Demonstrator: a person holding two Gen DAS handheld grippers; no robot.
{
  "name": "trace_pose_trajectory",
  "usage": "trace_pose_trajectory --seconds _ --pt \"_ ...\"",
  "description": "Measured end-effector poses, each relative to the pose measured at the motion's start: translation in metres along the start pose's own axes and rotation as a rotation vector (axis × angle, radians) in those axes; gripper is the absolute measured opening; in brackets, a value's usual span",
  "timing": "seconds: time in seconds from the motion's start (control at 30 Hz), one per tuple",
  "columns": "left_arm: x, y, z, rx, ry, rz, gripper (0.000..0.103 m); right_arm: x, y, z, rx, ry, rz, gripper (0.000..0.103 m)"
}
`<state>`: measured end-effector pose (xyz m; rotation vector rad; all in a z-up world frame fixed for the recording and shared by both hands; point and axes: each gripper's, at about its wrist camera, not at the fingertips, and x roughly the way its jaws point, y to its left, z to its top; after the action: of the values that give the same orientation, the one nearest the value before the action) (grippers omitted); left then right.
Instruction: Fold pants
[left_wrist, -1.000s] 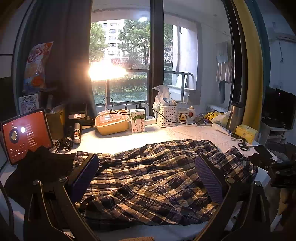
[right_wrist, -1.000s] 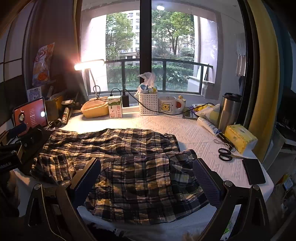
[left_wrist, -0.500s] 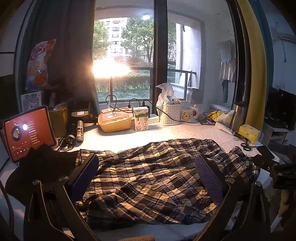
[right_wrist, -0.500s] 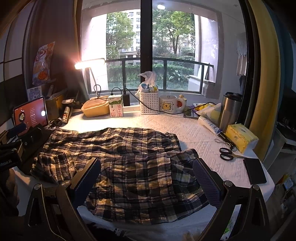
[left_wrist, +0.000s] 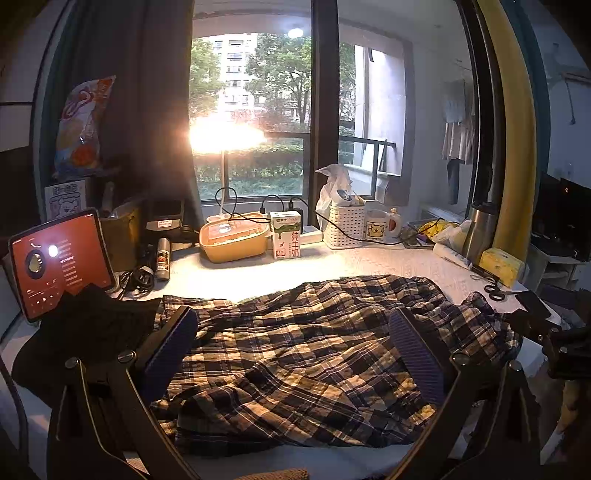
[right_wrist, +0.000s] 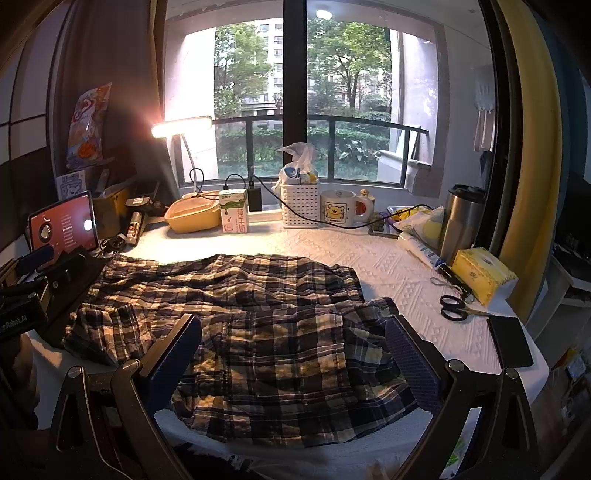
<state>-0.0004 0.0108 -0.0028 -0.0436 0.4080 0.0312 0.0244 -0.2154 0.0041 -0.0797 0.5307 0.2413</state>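
Note:
The plaid pants (left_wrist: 314, 347) lie spread and wrinkled across the white table cover (left_wrist: 332, 262); they also show in the right wrist view (right_wrist: 258, 325). My left gripper (left_wrist: 295, 354) is open and empty, held above the pants near the table's front edge. My right gripper (right_wrist: 293, 354) is open and empty, above the right part of the pants. The left gripper's body shows at the left edge of the right wrist view (right_wrist: 33, 295); the right gripper's body shows at the right edge of the left wrist view (left_wrist: 554, 339).
A lit tablet (left_wrist: 59, 262) and black cloth (left_wrist: 81, 325) stand at left. Along the window: lamp (right_wrist: 181, 125), yellow box (right_wrist: 192, 218), milk carton (right_wrist: 234, 210), white basket (right_wrist: 299, 205), mug (right_wrist: 341, 212). At right: steel tumbler (right_wrist: 461, 218), tissue pack (right_wrist: 480, 273), scissors (right_wrist: 454, 306), black phone (right_wrist: 509, 341).
The left wrist view has tilted and pulled back slightly, so the pants sit lower in it. The right gripper has barely moved. Both jaws stay open.

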Motion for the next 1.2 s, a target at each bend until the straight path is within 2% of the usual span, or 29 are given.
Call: trace_pose_trajectory --seconds 1.2 --pt "-0.0042 0.0050 -0.0019 0.004 -0.003 0.007 0.102 -0.0011 0.0017 -0.0023 -0.002 0.006 0.001 0.100"
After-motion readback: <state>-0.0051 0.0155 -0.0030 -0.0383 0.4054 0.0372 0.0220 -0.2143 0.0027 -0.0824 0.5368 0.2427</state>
